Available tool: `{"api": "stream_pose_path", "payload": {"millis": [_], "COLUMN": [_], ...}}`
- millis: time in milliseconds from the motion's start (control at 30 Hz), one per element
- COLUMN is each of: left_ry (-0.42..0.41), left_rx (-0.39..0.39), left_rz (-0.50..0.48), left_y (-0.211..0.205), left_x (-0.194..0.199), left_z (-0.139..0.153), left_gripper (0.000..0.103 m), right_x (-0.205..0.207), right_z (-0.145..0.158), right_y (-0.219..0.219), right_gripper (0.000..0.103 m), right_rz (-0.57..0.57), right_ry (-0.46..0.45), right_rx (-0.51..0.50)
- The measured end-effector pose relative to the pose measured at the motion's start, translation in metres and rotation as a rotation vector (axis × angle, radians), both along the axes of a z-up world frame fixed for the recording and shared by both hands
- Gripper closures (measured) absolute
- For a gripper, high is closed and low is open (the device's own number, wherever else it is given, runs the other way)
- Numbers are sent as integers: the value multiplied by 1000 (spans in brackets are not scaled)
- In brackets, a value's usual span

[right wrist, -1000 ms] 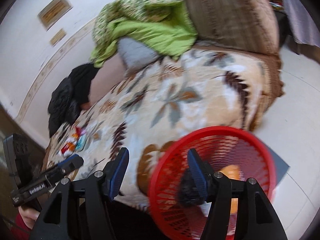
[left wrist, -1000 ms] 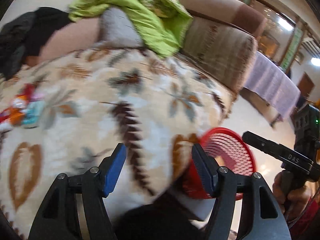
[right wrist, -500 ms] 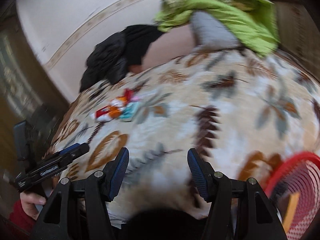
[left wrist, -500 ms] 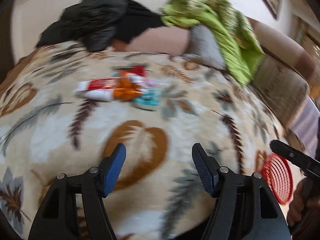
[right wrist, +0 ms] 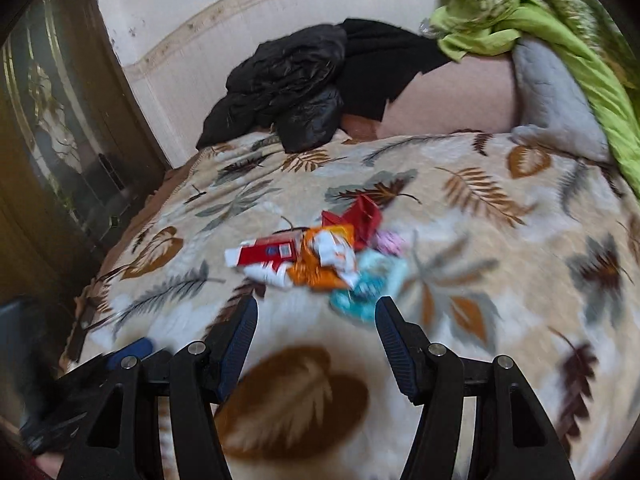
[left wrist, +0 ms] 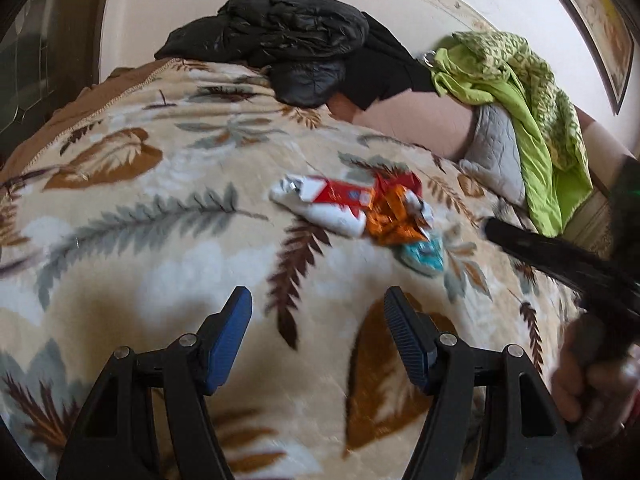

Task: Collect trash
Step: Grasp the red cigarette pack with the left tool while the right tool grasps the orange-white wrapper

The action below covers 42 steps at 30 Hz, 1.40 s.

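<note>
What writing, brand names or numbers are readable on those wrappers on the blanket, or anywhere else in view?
None can be read.
red and white wrapper: a small blue mark with print, too blurred to read.
orange wrapper: crumpled and blurred, no legible text.
teal wrapper: white marks, illegible.
framed picture on the wall: no words discernible.

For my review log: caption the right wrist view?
Open right tool above leaf-print blanket, facing wrapper pile.

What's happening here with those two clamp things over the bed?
A person holds a grabbing tool in each hand, tidying up trash. Both the left tool and right tool hang open and empty over the leaf-patterned beige blanket, aimed at a small pile of crumpled red, orange and teal wrappers. Nothing is picked up yet.
</note>
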<state>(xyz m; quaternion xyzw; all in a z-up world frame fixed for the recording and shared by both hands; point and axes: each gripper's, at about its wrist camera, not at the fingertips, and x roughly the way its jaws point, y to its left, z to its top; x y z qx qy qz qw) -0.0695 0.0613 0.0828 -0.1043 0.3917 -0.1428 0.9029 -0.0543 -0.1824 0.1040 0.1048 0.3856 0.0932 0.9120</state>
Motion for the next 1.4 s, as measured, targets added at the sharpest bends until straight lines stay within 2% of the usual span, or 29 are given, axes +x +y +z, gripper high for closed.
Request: {"api": "stream_pose_path", "payload": {"millis": [133,233,267,300,333,433,600,667,800,833,1000,1100,1167,1300,1400], "left_ry": [6,3,-1,-3,-6,-23,-10,29,190,243,258,216,208,213,228], "left_rx": [-8,11,23,32,41,50,60,42,-7,-27,-60,0,44,157,163], "left_rz": [-5,-29,-43,-50,-63,-100,-165,-194,-245,-261,-376,-449,-457,-441,-405], "left_y": [6,2,-1,-4,-8,-18,-37,-44,-52,-53,-60,-72,-80,-98,-108], "left_x": [26,50,59,65,74,96,147,171,209,212,174,136,125,126,133], "left_z": [3,4,4,4,4,4,1,-8,-37,-44,-37,-28,-29,-39,-47], "left_gripper": [36,36,36,36,36,36,35,35,35,35,35,35,35,32,32], "right_x": [48,71,74,76,79,67,16,-7,-34,-38,-37,-38,-41,-44,-45], "right_z": [-27,-42,-45,-48,-52,-48,-30,-29,-29,-27,-29,-29,-27,-23,-24], "right_y": [8,8,9,8,7,-2,-24,-35,-44,-46,-49,-51,-54,-60,-65], "right_gripper": [38,39,49,67,68,69,69,69,69,69,69,69,69,69,69], "right_rz": [-34,-36,-37,-30,-27,-48,-92,-111,-122,-116,-117,-116,-128,-150,-160], "right_ry": [28,47,50,55,62,43,-12,-20,-33,-39,-39,-46,-60,-85,-82], "right_rx": [-38,-28,-29,-19,-8,66,124,163,180,187,225,247,254,236,244]}}
